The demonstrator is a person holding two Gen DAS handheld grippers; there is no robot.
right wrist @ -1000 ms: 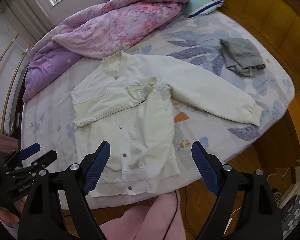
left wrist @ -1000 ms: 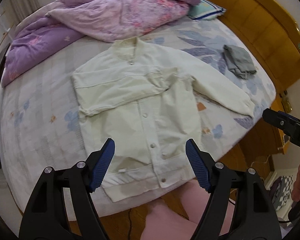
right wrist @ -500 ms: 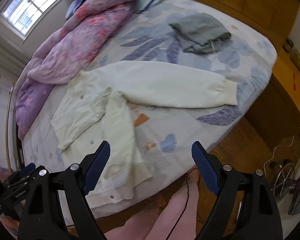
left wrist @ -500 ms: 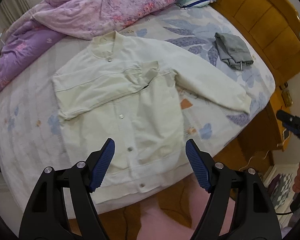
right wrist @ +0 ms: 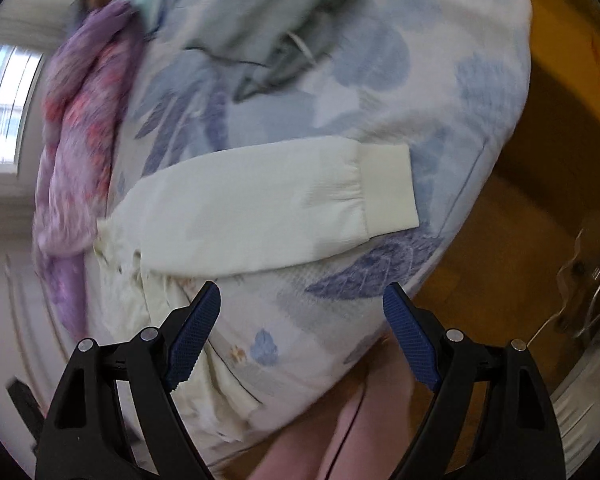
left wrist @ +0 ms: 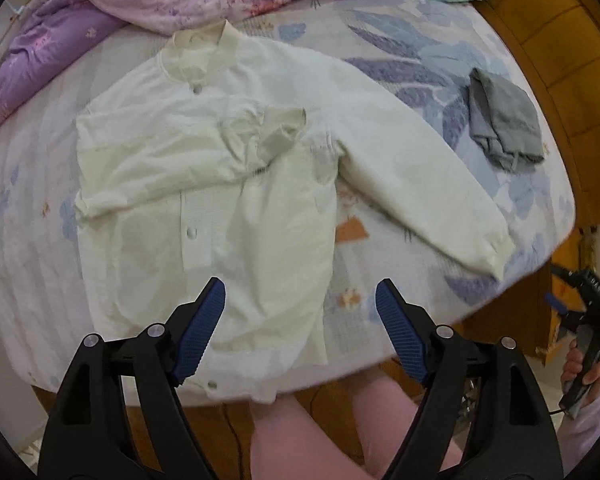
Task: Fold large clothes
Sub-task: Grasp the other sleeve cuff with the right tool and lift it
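The right wrist view is smeared: the grey folded cloth (right wrist: 268,40) far on the bed and the purple floral quilt (right wrist: 80,128) blur; metal clutter at right is unreadable.

The right gripper (right wrist: 300,332) hangs with its blue-padded fingers (right wrist: 194,332) spread wide and empty above the floral bed sheet (right wrist: 440,80). Beyond them lies the cream jacket's long sleeve (right wrist: 260,208), ribbed cuff (right wrist: 384,188) pointing right. Blurred grey cloth (right wrist: 268,40) and a purple quilt (right wrist: 80,120) lie farther back.
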